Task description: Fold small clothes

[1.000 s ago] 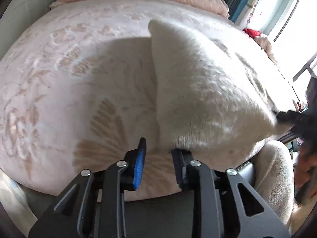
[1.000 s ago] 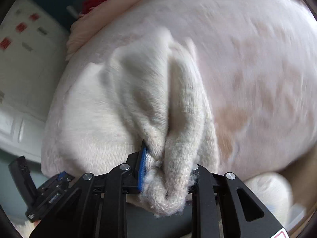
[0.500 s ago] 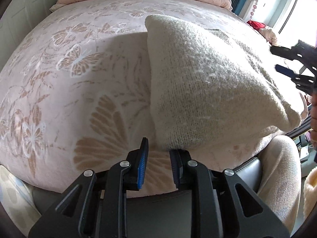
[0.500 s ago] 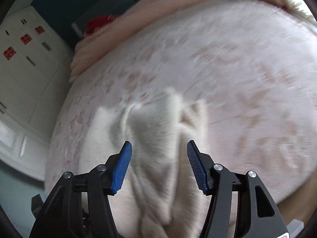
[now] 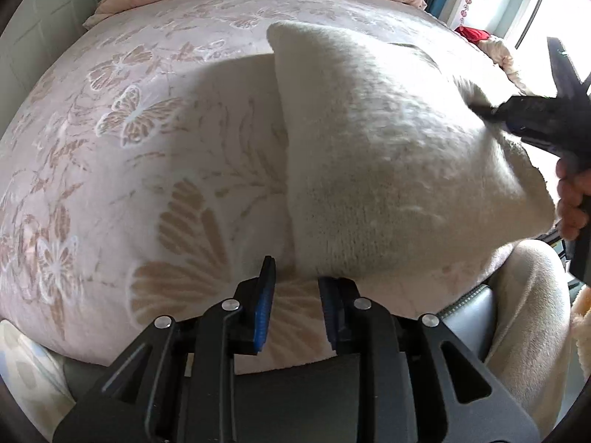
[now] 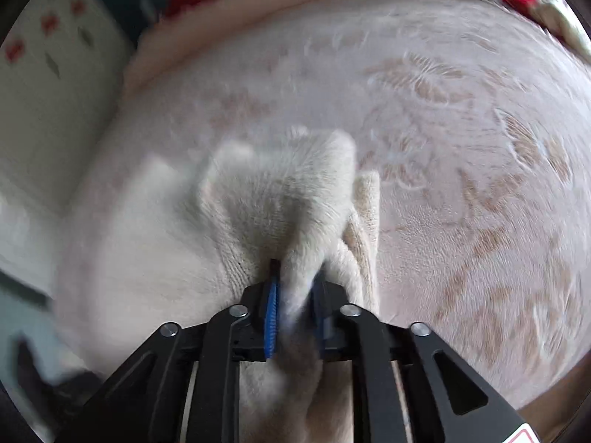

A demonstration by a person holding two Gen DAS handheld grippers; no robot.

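Half a second ago the right gripper (image 6: 295, 308) hung above the knit with its jaws wide apart. Now they are clamped on a bunched fold of it, and cloth fills the whole gap between the blue pads. Just ahead of those jaws the knit (image 6: 280, 199) rises in a puckered ridge, a ribbed edge lying to their right; the rest spreads flat to their left. Beyond it is only the bed (image 6: 461, 118), patterned with butterflies. This view is blurred, so the gripper is probably mid-motion.

The left gripper (image 5: 293, 288) has its jaws a little apart with nothing between them, much as in the two earlier frames. The knit's near hem (image 5: 332, 254) lies just ahead of its right jaw, apart from the pads as far as I can tell. From there the knit (image 5: 388, 140) runs ahead and rightward as one broad panel with a straight edge in line with the gap. At its far right corner the right gripper's black body (image 5: 535, 118) bites into the cloth, and the hand (image 5: 572, 199) is visible behind it.

The new grip suggests a fold is starting: the right side looks ready to be lifted across. With the left jaws empty, the hem is unpinned and may drag along.
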